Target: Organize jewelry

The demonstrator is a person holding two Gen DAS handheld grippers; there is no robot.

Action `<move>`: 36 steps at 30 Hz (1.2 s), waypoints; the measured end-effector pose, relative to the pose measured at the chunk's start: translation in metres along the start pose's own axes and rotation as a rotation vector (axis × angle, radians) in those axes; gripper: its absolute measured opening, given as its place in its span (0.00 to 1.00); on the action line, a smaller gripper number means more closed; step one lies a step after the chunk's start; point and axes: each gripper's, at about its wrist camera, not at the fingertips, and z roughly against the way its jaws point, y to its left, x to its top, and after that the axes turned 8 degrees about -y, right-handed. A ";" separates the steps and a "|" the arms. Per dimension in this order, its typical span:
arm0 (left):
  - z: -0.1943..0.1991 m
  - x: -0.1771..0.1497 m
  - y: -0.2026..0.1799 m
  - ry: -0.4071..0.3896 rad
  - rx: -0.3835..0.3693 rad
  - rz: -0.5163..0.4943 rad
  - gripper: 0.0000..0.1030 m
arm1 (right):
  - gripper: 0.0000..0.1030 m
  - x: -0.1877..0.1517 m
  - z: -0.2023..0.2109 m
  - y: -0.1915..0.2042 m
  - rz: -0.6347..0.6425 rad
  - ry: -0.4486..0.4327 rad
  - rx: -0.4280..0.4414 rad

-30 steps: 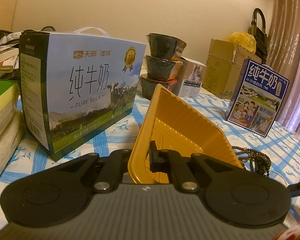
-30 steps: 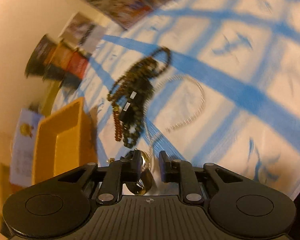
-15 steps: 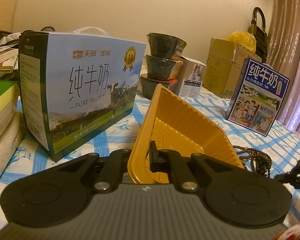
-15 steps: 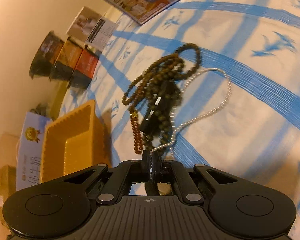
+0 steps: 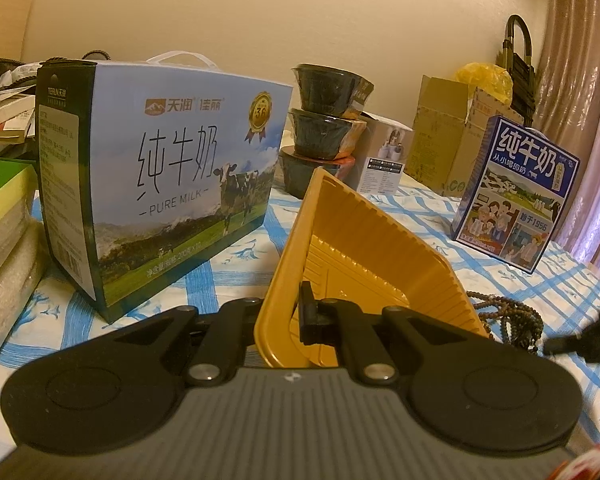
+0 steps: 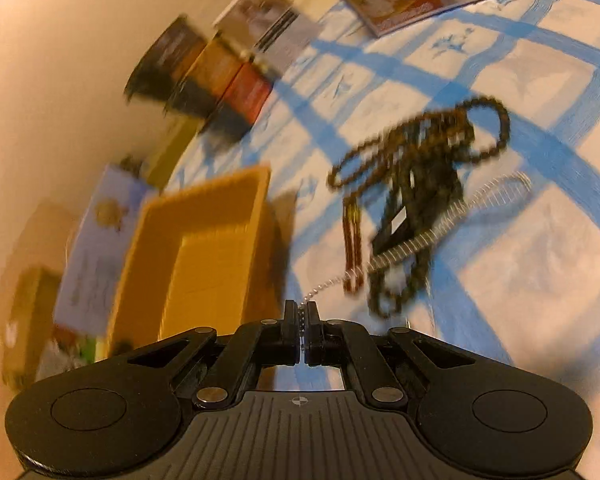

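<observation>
Motion blurs the bead pile [image 6: 420, 184]; tray [image 6: 204, 240] corner hidden.

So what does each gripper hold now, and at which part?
The left gripper is shut on the yellow tray, at its near wall. The right gripper pinches the silver chain at its end.
</observation>
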 end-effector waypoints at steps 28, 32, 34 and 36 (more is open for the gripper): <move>0.002 0.000 -0.004 -0.007 -0.006 -0.005 0.06 | 0.40 -0.057 0.007 0.048 0.567 -0.058 -0.347; 0.002 -0.001 -0.004 -0.010 -0.009 -0.002 0.06 | 0.16 -0.059 -0.014 0.041 0.593 0.007 -0.382; 0.003 0.000 -0.004 -0.011 -0.012 -0.006 0.06 | 0.16 -0.057 -0.012 0.043 0.594 -0.006 -0.374; 0.003 0.000 -0.005 -0.010 -0.015 -0.009 0.06 | 0.16 -0.052 -0.002 0.049 0.564 -0.042 -0.343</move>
